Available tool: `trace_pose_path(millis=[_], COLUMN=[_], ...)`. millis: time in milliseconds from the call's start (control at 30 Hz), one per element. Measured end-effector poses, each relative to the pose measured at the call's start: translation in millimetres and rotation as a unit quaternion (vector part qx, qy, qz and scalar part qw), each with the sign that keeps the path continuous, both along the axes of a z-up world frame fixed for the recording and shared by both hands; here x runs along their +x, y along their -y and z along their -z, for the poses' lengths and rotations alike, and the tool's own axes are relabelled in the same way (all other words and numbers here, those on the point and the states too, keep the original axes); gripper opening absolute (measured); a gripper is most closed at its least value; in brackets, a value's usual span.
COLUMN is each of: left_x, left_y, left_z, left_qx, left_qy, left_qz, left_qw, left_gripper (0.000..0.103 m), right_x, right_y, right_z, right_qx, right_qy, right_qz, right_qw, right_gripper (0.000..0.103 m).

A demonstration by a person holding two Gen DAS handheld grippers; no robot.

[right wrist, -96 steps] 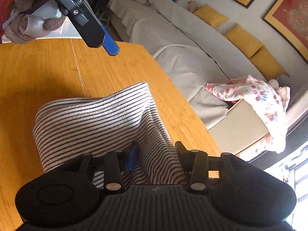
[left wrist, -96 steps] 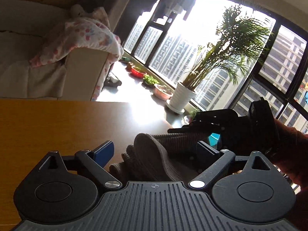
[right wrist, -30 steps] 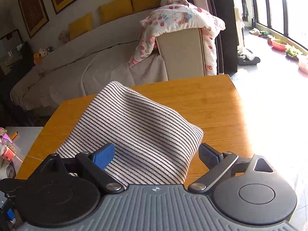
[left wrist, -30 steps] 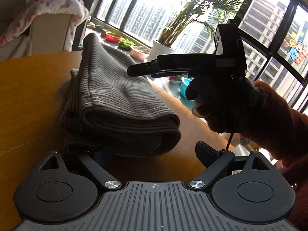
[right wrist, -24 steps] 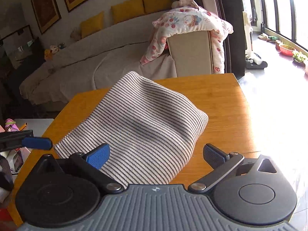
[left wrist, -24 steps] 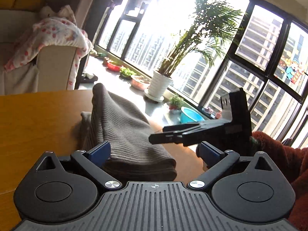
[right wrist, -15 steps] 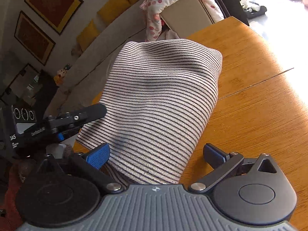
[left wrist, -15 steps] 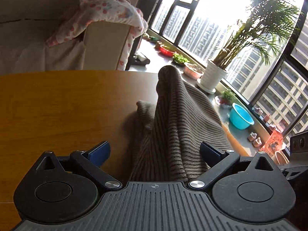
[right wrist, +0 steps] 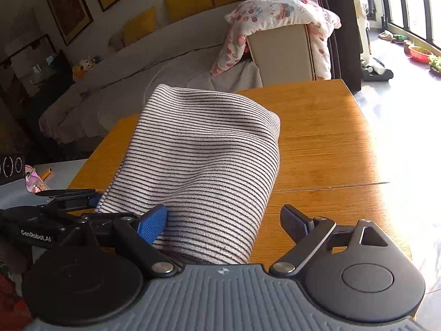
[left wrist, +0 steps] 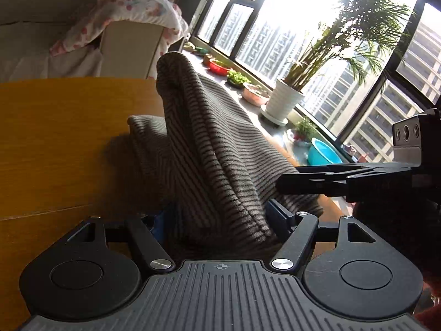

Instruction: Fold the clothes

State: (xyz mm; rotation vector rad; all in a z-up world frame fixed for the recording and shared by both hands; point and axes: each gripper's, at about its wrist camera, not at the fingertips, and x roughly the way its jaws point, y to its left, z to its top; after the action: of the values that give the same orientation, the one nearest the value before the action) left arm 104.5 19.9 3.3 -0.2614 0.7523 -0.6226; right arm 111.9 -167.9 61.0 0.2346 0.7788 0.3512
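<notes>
A folded striped garment (left wrist: 209, 149) lies on the wooden table (left wrist: 55, 138). In the left wrist view my left gripper (left wrist: 217, 215) is closed on the garment's near fold, which bunches up between the fingers. In the right wrist view the garment (right wrist: 204, 160) looks white with dark stripes. My right gripper (right wrist: 226, 220) is open, its fingers straddling the near end of the garment. The left gripper (right wrist: 69, 195) shows at the left, at the garment's edge. The right gripper (left wrist: 344, 176) shows at the right of the left wrist view.
A grey sofa (right wrist: 137, 69) with a flowered blanket (right wrist: 275, 13) stands beyond the table's far edge. A potted palm (left wrist: 286, 102), bowls and a blue basin (left wrist: 322, 154) line the window. A white side table (right wrist: 55, 171) with small items sits left of the table.
My left gripper has closed in on the garment's near fold. My right gripper has tilted up and moved closer to the left gripper at the garment's near end, staying open.
</notes>
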Motion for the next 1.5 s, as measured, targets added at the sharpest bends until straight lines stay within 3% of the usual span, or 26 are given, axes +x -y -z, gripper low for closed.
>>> trace_pose_path(millis=[100, 167, 233, 367, 500, 600, 700, 800, 900, 967, 1100, 1200, 1267, 1400, 1500], left_x=[-9.3, -15.3, -16.8, -16.9, -7.5, 10.1, 35.4, 65.3, 95.5, 104.8, 97.3, 82.8, 71.6, 51.1, 33.6], left_y=[11.4, 19.4, 17.1, -11.4, -43.6, -51.7, -41.9, -29.8, -28.3, -35.5, -55.9, -69.1, -76.9, -82.0, -84.5], left_z=[3.4, 4.7, 1.1, -15.2, -36.1, -49.6, -54.7, -40.7, -14.9, 3.2, 7.7, -4.6, -13.0, -18.8, -20.0], left_qx=[-0.025, -0.030, -0.030, -0.049, -0.068, -0.088, -0.101, -0.068, -0.024, -0.003, -0.011, -0.028, -0.042, -0.054, -0.063], left_qy=[-0.004, -0.002, 0.005, 0.026, 0.049, 0.060, 0.060, 0.045, 0.003, -0.021, -0.026, -0.015, -0.009, -0.009, -0.004], left_qz=[0.039, 0.064, 0.068, 0.044, -0.017, -0.045, -0.053, -0.068, -0.099, -0.118, -0.142, -0.158, -0.168, -0.168, -0.157], left_qw=[0.9989, 0.9975, 0.9972, 0.9975, 0.9964, 0.9933, 0.9917, 0.9944, 0.9948, 0.9928, 0.9894, 0.9869, 0.9849, 0.9843, 0.9856], left_gripper=[0.079, 0.081, 0.083, 0.094, 0.095, 0.095, 0.094, 0.092, 0.082, 0.085, 0.087, 0.088, 0.088, 0.088, 0.086], right_x=[3.2, 1.3, -2.1, -13.3, -26.6, -28.6, -35.4, -43.2, -42.9, -46.7, -61.4, -82.5, -89.8, -85.9, -80.2], right_y=[7.0, 9.8, 11.1, 13.2, 6.3, -21.5, -39.2, -54.8, -57.7, -60.0, -69.0, -88.3, -103.4, -126.3, -116.3], right_z=[-5.5, -10.6, -17.3, -26.6, -23.8, -7.3, 6.5, 18.5, 22.4, 23.6, 16.1, 8.7, 14.1, 39.2, 27.3], right_qx=[0.006, 0.003, 0.000, 0.006, 0.008, -0.039, -0.082, -0.122, -0.121, -0.133, -0.167, -0.216, -0.249, -0.310, -0.274], right_qy=[-0.002, 0.009, 0.025, 0.066, 0.123, 0.122, 0.135, 0.154, 0.144, 0.154, 0.193, 0.251, 0.265, 0.252, 0.249], right_qz=[0.016, 0.030, 0.039, 0.055, 0.055, 0.003, 0.000, 0.006, 0.010, -0.001, -0.028, -0.068, -0.090, -0.104, -0.082], right_qw=[1.000, 1.000, 0.999, 0.996, 0.991, 0.992, 0.987, 0.981, 0.982, 0.979, 0.967, 0.941, 0.927, 0.911, 0.925], right_gripper=[0.091, 0.103, 0.103, 0.103, 0.103, 0.103, 0.103, 0.103, 0.103, 0.103, 0.103, 0.103, 0.095, 0.070, 0.052])
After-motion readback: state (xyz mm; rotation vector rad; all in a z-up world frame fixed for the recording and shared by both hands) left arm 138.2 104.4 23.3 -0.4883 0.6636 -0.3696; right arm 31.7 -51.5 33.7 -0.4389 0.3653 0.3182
